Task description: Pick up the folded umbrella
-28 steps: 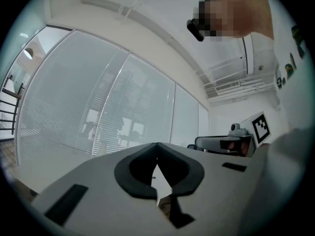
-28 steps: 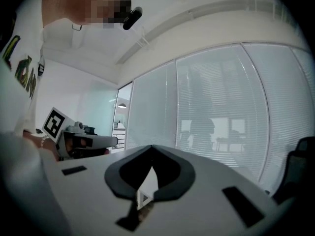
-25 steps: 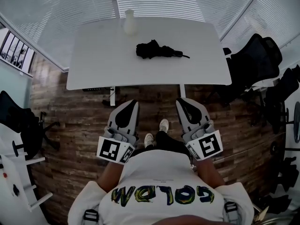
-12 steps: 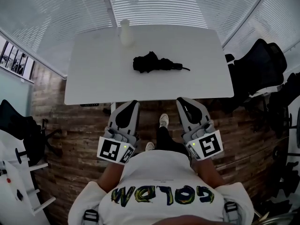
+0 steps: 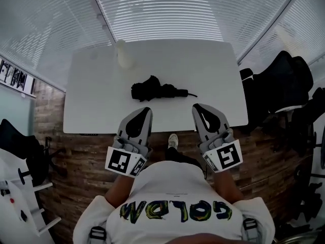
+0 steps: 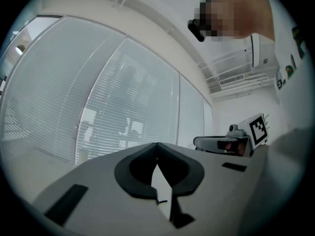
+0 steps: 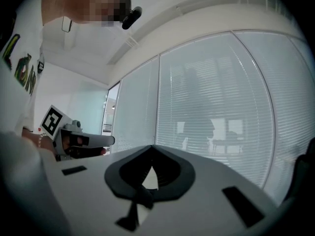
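Just one folded umbrella (image 5: 155,91) and one bottle (image 5: 123,55).

Bright daylight through window blinds (image 5: 162,9), fisheye bending, dark vignetted corners

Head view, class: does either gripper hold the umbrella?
No, the umbrella lies on the table, apart from the left gripper and the right gripper.
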Tool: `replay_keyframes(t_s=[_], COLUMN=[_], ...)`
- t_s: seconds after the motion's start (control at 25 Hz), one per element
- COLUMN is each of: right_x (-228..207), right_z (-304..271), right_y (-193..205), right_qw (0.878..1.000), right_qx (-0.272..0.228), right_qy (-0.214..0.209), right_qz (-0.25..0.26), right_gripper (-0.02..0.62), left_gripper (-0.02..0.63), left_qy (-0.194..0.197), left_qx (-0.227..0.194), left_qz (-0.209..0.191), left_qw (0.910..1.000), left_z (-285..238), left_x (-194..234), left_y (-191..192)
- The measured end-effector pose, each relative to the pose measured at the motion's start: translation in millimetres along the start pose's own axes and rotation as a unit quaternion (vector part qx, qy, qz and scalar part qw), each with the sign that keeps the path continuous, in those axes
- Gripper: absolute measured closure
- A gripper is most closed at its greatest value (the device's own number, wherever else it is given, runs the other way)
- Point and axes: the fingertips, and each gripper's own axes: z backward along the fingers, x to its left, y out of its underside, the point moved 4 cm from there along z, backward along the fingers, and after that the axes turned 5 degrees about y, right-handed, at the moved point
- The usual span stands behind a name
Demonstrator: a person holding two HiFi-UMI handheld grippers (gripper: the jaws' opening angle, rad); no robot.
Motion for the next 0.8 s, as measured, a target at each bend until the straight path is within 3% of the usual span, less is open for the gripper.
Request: replay_keyframes(t_s=[0.4, 0.8], right_x=[-68, -77], right_z=[-50, -105], right_y=[2, 3], right_qw=[1.0, 1.0], right_qx=[-0.007, 0.001], right_qy=[-0.011, -0.024], right_qz=[0.005, 0.006], right_gripper=[0.584, 0.584], left_gripper=[0.597, 0.597], left_qy=[-0.008, -0.018], left_qx=[0.0, 0.001], left_qz=[-0.006, 0.001], left_qw=[0.9999, 0.9998], left_z=[-78, -106], left_x=[23, 71], left_y=[0, -4])
